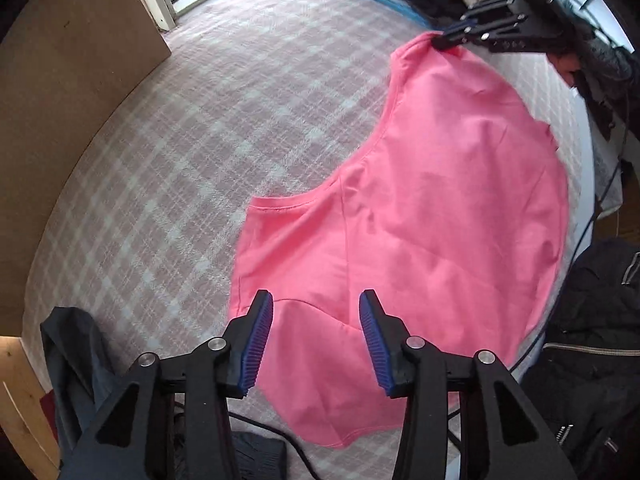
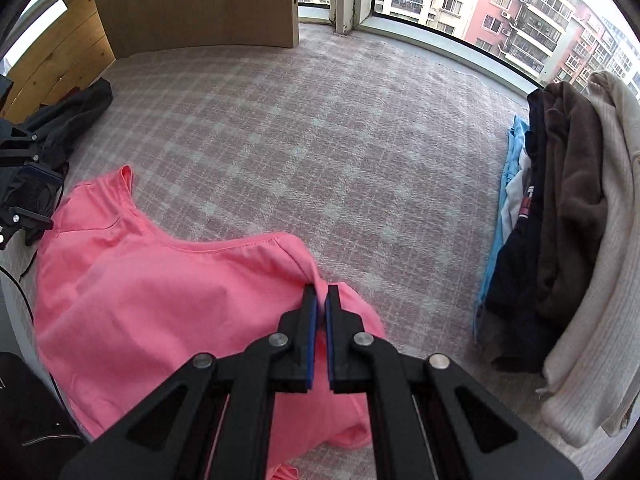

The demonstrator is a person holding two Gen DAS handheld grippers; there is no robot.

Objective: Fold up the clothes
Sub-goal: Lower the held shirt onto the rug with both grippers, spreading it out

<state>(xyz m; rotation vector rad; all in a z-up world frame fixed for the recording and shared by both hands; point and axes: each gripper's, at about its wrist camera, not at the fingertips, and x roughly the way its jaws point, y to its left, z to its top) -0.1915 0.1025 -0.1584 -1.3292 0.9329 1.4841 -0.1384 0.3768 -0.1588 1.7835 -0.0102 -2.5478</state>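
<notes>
A pink T-shirt [image 1: 432,208] lies spread across a bed covered in a pink-and-white plaid cover [image 1: 208,128], its sleeve and neckline toward the middle of the bed. The right gripper [image 2: 321,300] has its jaws closed tight on a pinch of the shirt's fabric near the shoulder, the cloth rising in a small ridge between the blue pads [image 2: 312,332]. The left gripper [image 1: 316,300] stands part-way open above the shirt's other end; its ribbed blue pads are apart and nothing is pressed between them, the pink cloth lying flat beneath the gap. In the left wrist view the right gripper shows at the far corner of the shirt, touching its edge. Beside the shirt, near the left gripper, a dark grey garment [image 1: 76,344] lies crumpled at the edge of the bed, and a black cable [image 1: 288,440] runs under the shirt's hem. On the far side of the right gripper a pile of clothes [image 2: 560,240] in brown, cream, dark and light blue is stacked along the bed's edge, well apart from the shirt. A wooden board [image 2: 192,0] and a window [image 2: 480,0] close off the bed's far side.
</notes>
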